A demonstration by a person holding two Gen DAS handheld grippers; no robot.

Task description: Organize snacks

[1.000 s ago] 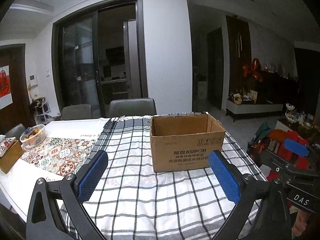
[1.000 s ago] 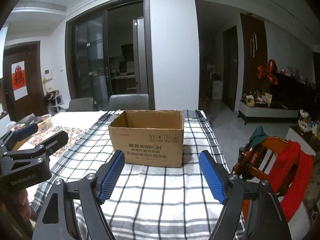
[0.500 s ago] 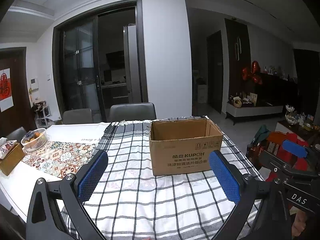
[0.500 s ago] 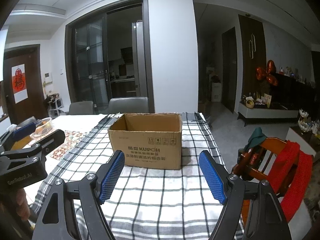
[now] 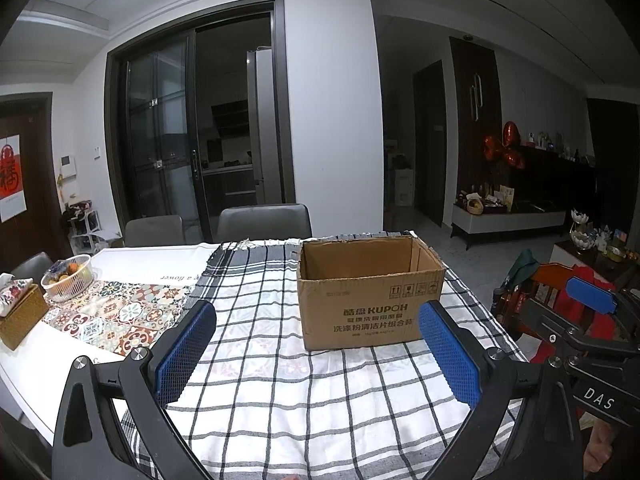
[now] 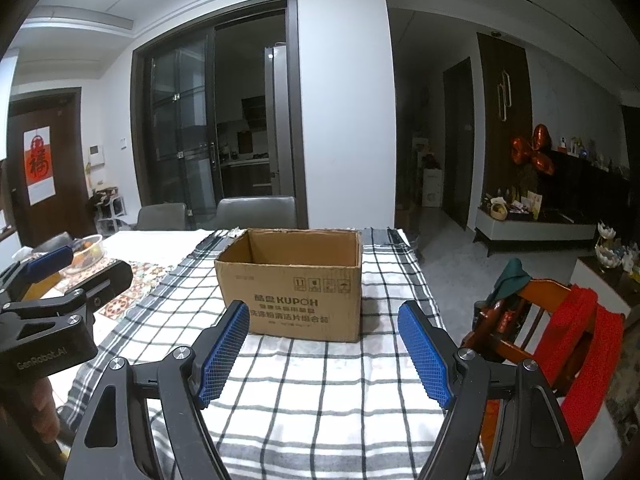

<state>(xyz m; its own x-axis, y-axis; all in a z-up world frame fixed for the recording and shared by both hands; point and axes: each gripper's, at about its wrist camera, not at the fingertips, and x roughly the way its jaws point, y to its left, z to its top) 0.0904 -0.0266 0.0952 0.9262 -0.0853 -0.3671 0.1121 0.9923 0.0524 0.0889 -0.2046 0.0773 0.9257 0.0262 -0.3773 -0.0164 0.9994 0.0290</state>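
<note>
An open brown cardboard box [image 5: 370,300] printed KUPOH stands on the checked tablecloth [image 5: 280,380]; it also shows in the right wrist view [image 6: 296,292]. Its inside is hidden from here. My left gripper [image 5: 318,350] is open and empty, held above the cloth in front of the box. My right gripper [image 6: 324,354] is open and empty, also in front of the box. No snack shows near the grippers.
A white basket of food [image 5: 68,278] and a tissue box [image 5: 18,308] stand at the table's far left on a patterned runner [image 5: 116,316]. Grey chairs [image 5: 264,220] stand behind the table. A wooden chair with red cloth [image 6: 560,328] stands at the right.
Both grippers have drawn back and risen a little, so the box looks slightly farther and lower. Both stay open.
</note>
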